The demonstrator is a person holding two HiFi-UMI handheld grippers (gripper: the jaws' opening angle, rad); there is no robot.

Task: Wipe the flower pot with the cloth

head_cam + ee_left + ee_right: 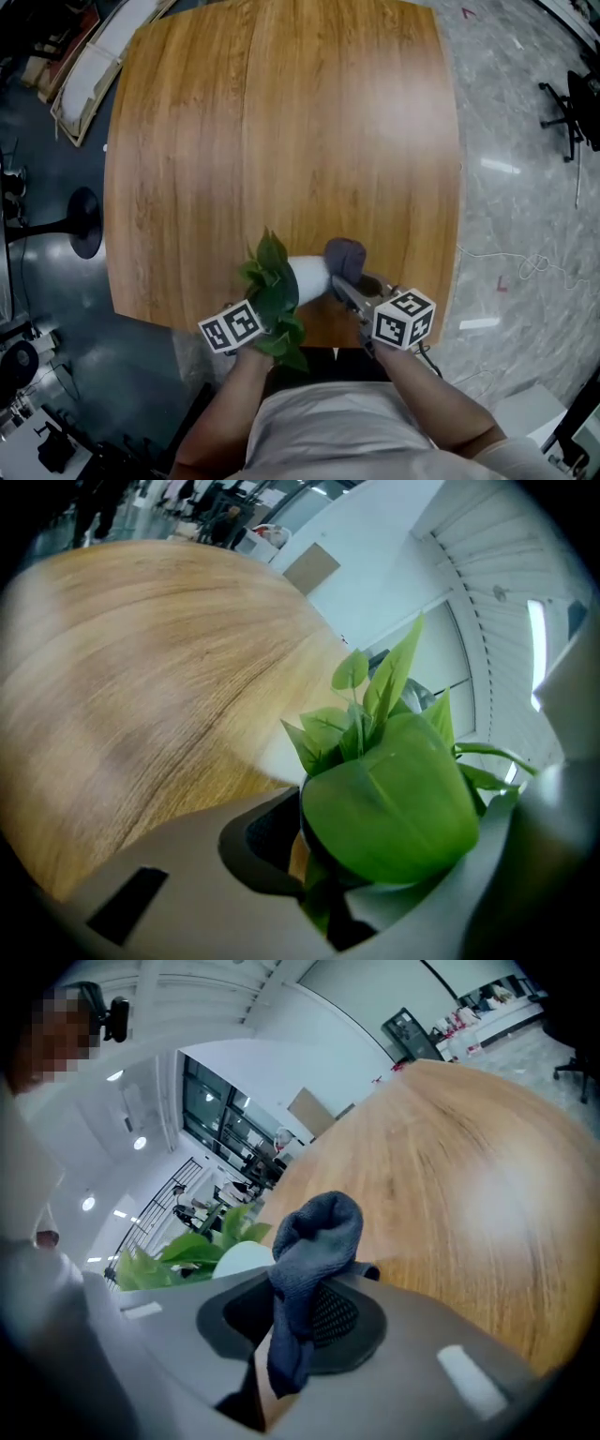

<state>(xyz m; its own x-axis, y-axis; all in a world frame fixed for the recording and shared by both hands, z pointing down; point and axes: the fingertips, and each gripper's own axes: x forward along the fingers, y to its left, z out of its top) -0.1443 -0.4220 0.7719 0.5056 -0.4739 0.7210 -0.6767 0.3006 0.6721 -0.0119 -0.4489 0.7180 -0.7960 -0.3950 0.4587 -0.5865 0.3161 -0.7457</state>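
A small white flower pot (307,275) with green leaves (272,291) is held tipped on its side over the near edge of the wooden table (281,141). My left gripper (272,314) is shut on the potted plant at the leafy end. In the left gripper view the leaves (389,799) fill the space between the jaws of that gripper (319,878). My right gripper (344,288) is shut on a dark grey cloth (344,255), which rests against the pot's far end. In the right gripper view the cloth (309,1260) sticks up from this gripper (281,1344), with the pot (242,1258) just behind it.
The person's arms and white shirt (328,431) are at the bottom of the head view. A black stand base (84,222) sits on the floor to the left. An office chair (572,112) stands on the marble floor to the right.
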